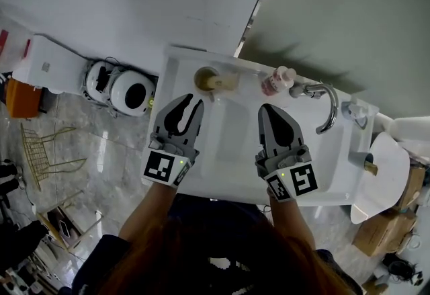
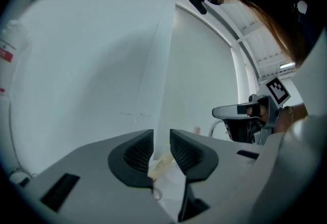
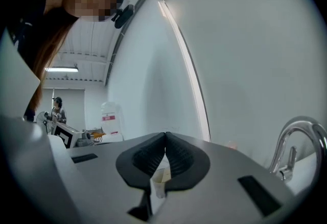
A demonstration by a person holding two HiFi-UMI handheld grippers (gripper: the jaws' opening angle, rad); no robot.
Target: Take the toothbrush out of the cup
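Toothbrush [image 1: 227, 80] in cup [image 1: 205, 77]; left gripper [image 1: 186, 99] narrowly ajar, right gripper [image 1: 268, 107] pinched together, both empty

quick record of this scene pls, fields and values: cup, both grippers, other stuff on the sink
cup: on the back ledge of the sink, ahead of the left gripper
toothbrush: seemingly the pale piece leaning over the cup's rim; not yet out
left gripper: jaws slightly apart, empty, short of the cup
right gripper: shut, empty, over the basin
bottle: pink, beside the tap
robot vacuum: on the floor, left of the sink
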